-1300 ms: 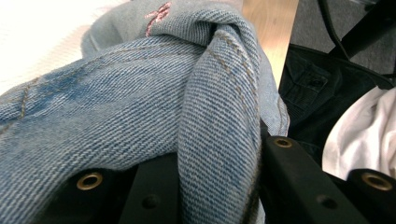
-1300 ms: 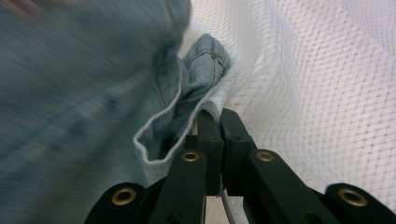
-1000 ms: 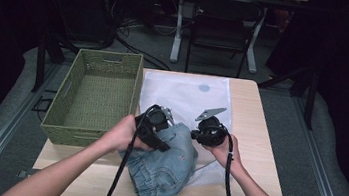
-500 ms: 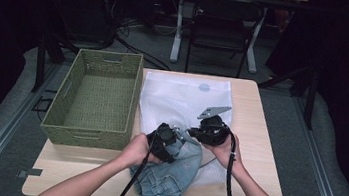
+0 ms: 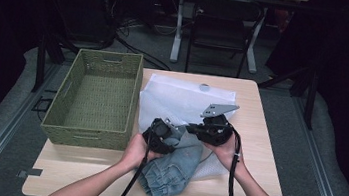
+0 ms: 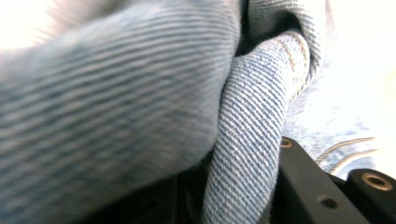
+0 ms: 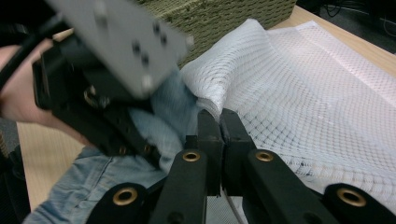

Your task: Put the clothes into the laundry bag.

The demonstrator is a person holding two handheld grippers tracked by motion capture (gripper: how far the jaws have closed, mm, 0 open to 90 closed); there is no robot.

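Crumpled blue jeans (image 5: pixel 173 171) lie at the table's front, their upper end against a white mesh bag (image 5: pixel 182 96). My left gripper (image 5: pixel 174 134) is shut on a thick fold of denim (image 6: pixel 252 140), which stands between its black jaws. The left gripper (image 7: pixel 140 140) is also in the right gripper view, its grey plate on top and its tips buried in denim. My right gripper (image 5: pixel 193 128) is shut, and its tips (image 7: pixel 219 123) pinch the raised near edge of the mesh bag (image 7: pixel 299 84). The two grippers are close together, tips almost meeting.
A green woven basket (image 5: pixel 67 110) stands at the table's left, right beside the bag. Cables trail from both grippers over the front edge. A chair (image 5: pixel 224 28) and desk legs stand on the floor beyond the table.
My left gripper has come down and to the right with the denim, ending close to the right gripper. My right gripper has risen a little with the bag's edge.
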